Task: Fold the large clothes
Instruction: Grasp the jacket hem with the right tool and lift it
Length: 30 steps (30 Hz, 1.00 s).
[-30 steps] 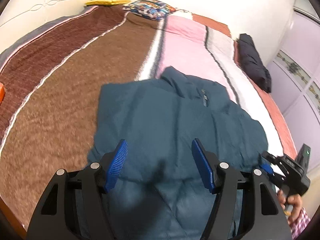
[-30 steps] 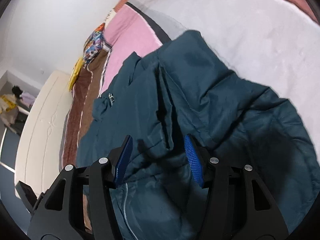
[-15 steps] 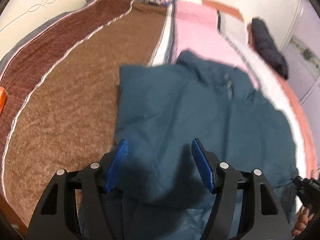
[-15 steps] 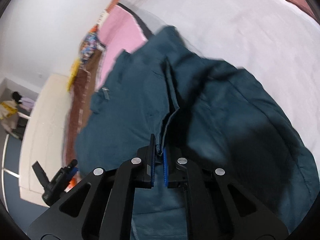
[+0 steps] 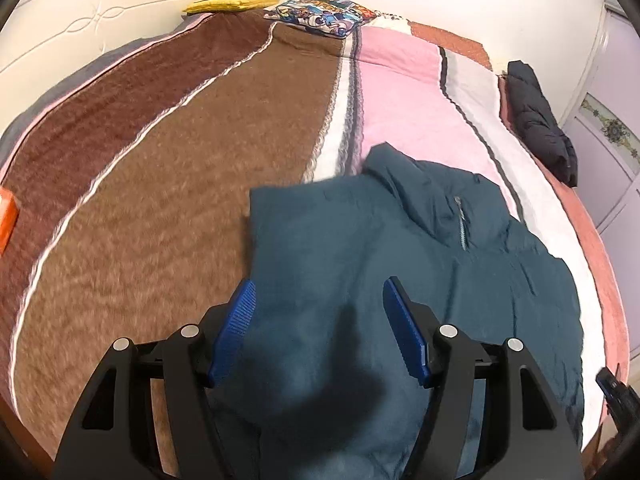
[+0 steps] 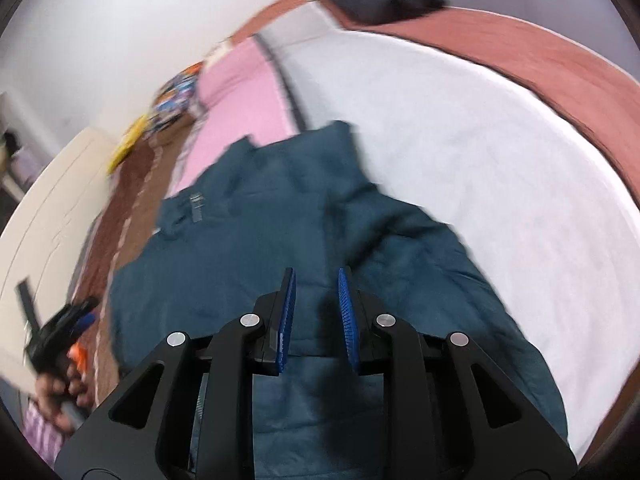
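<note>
Left wrist: one teal jacket (image 5: 360, 280), two pillows (image 5: 320, 12).

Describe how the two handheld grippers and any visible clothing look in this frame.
The left gripper and the right gripper match: matte black angular frames with cut-out slots, round silver pivot screws, and ribbed blue pads on the fingers. No cables show. At the right view's lower left, a purple-and-white checked sleeve shows.
</note>
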Each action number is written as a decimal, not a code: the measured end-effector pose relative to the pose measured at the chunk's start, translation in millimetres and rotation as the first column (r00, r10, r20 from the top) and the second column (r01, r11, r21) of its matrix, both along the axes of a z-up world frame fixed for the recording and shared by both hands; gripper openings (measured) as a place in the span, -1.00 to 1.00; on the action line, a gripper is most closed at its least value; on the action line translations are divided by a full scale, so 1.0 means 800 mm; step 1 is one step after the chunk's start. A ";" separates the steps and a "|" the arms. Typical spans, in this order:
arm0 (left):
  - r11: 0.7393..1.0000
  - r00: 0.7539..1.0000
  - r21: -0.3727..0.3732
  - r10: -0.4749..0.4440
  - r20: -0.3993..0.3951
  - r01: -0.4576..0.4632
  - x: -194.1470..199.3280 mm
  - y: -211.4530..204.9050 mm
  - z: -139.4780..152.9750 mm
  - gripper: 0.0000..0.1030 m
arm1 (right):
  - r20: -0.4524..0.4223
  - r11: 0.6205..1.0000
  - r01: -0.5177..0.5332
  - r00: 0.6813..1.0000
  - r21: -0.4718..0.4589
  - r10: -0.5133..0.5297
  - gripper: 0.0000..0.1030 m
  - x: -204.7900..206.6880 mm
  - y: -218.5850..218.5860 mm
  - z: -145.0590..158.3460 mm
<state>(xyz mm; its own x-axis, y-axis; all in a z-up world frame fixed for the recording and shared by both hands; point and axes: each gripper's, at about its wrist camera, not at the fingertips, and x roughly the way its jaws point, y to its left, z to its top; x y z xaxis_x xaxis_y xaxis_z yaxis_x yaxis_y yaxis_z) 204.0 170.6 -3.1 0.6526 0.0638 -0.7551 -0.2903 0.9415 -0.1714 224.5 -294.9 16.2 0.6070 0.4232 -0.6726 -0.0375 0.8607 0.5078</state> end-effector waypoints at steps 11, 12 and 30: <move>0.998 0.984 -0.011 0.057 -0.168 -0.059 0.108 0.018 -0.065 0.29 | -0.186 0.993 -0.073 0.981 -0.090 0.055 -0.77 0.042 0.039 -0.083; 0.997 0.982 -0.031 0.058 -0.179 -0.065 0.111 0.020 -0.074 0.31 | -0.190 0.993 -0.076 0.980 -0.092 0.057 -0.80 0.043 0.037 -0.086; 0.993 0.998 -0.101 0.058 0.013 -0.056 0.023 0.031 -0.002 0.32 | -0.194 0.996 -0.074 0.979 -0.047 0.063 -0.82 0.034 0.016 -0.064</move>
<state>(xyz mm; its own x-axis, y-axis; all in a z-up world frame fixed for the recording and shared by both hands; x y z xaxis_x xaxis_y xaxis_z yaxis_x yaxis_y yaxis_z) 222.8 195.2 -4.5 0.6617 0.0254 -0.7493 -0.3395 0.9012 -0.2693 251.8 -282.4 -35.1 0.4347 0.4195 -0.7969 -0.0033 0.8856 0.4644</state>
